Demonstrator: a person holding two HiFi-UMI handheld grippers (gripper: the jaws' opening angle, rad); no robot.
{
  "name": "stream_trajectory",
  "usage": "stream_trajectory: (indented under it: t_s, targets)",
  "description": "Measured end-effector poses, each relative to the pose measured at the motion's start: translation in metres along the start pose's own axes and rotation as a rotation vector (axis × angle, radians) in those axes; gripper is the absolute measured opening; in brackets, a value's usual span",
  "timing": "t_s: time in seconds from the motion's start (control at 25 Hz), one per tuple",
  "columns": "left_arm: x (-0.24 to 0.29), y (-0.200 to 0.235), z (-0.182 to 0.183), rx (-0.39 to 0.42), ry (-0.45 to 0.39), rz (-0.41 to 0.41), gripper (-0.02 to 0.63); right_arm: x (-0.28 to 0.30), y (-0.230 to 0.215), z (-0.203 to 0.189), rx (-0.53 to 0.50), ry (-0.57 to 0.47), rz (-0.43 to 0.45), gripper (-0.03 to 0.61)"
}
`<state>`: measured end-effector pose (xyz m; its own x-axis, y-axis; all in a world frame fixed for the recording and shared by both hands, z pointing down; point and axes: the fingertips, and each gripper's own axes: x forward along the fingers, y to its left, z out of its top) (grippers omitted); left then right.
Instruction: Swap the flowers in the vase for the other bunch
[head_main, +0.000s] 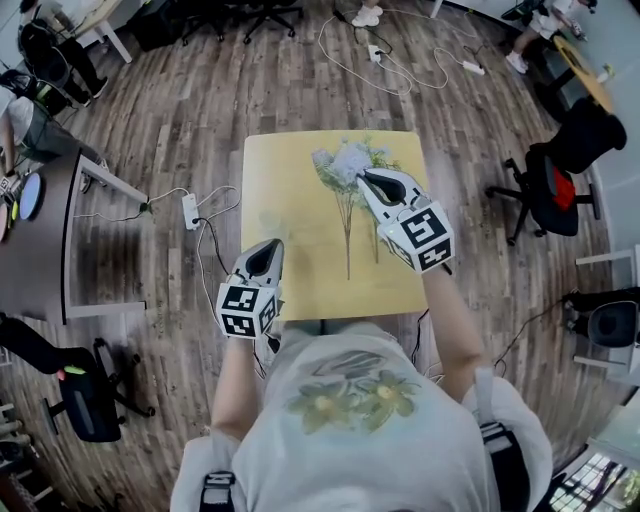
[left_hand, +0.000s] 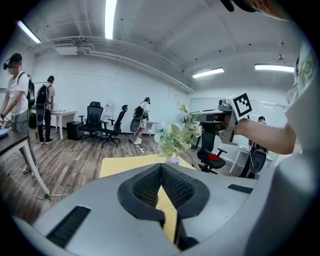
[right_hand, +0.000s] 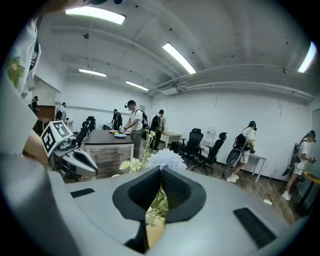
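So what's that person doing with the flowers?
A person is working two hand-held grippers over a yellow table. The right gripper has its jaws closed at a bunch of flowers and seems to be pinching the stems. The left gripper is shut and empty, near the table's front edge. No vase can be made out.
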<state>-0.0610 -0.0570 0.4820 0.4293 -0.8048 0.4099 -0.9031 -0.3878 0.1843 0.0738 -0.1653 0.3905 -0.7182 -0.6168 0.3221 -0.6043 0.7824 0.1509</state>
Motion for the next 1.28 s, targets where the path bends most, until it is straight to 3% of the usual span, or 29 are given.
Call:
stream_trajectory:
  t_s: [0.32, 0.6, 0.96, 1.28]
  targets:
    - [0.005, 0.002, -0.009, -0.018, 0.028, 0.017, 0.018, 0.036, 0.021, -0.077, 0.097, 0.125, 0.159, 0.048]
    - [0.013, 0.004, -0.017, -0.044, 0.051, 0.043, 0.017, 0.065, 0.038, -0.114, 0.088, 0.198, 0.265, 0.048]
    - [0.026, 0.015, -0.026, -0.077, 0.069, 0.078, 0.018, 0.108, 0.052, -0.148, 0.096, 0.241, 0.345, 0.048]
    - [0.034, 0.021, -0.029, -0.101, 0.070, 0.105, 0.017, 0.130, 0.061, -0.178, 0.176, 0.261, 0.344, 0.048]
